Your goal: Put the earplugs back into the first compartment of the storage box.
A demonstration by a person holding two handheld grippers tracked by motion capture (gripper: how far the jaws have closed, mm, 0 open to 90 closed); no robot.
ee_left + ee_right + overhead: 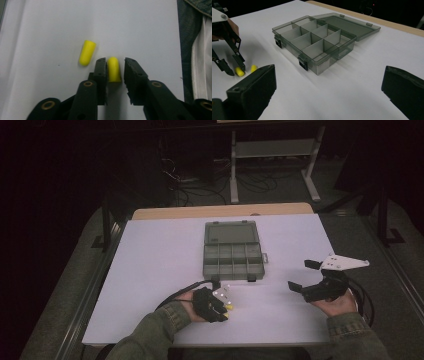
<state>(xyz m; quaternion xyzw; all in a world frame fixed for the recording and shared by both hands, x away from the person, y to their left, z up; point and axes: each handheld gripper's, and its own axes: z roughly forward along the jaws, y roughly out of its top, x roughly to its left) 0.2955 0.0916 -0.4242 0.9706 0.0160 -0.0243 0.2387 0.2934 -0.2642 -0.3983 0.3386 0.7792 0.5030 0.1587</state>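
The left claw (115, 65) stands open around one yellow earplug (114, 69); a second earplug (87, 52) lies just beside its jaw. The right claw (328, 90) gapes wide, the open box (315, 41) ahead.

Your sleeves (160, 327) are olive-green cloth with buttoned cuffs. Your left gripper (115, 68) has black jaws with brass-ringed pivots. Your right gripper (306, 276) carries a grey three-cornered plate (344, 262) and black cables (364, 295).

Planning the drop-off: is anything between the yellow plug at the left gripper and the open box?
Nothing visible. The plug sits between the left gripper jaws; bare table runs to the box, lid open. The second plug lies aside.
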